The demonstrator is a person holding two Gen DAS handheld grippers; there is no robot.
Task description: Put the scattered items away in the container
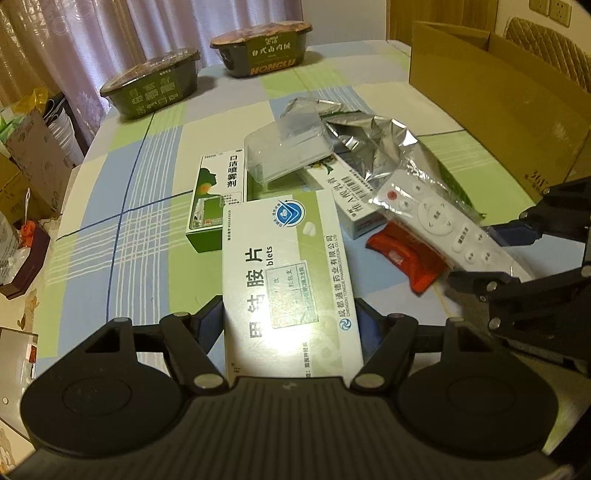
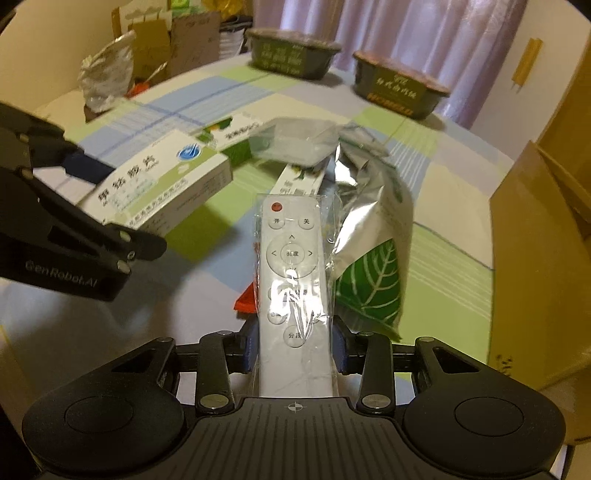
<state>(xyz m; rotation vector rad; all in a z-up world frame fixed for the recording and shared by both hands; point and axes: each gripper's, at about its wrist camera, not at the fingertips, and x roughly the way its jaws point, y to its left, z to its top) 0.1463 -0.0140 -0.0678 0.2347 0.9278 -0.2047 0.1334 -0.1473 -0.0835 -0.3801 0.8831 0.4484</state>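
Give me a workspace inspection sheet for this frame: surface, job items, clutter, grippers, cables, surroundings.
Surface: checked tablecloth, blue, green and cream.
Job's things: white tablet box; bagged remote; green spray box; clear tub; foil pouch; red packet; cardboard box, open, on the right.
Clutter: two meal bowls at the far edge.
Grippers: left gripper jaws shut on the tablet box; right gripper jaws shut on the remote.
Cables: nothing seen.
Surroundings: curtains; bags and cartons off the table.

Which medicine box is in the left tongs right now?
The big white tablet box, gripped at its near end by the left tongs. The green spray box and long white box lie on the table.
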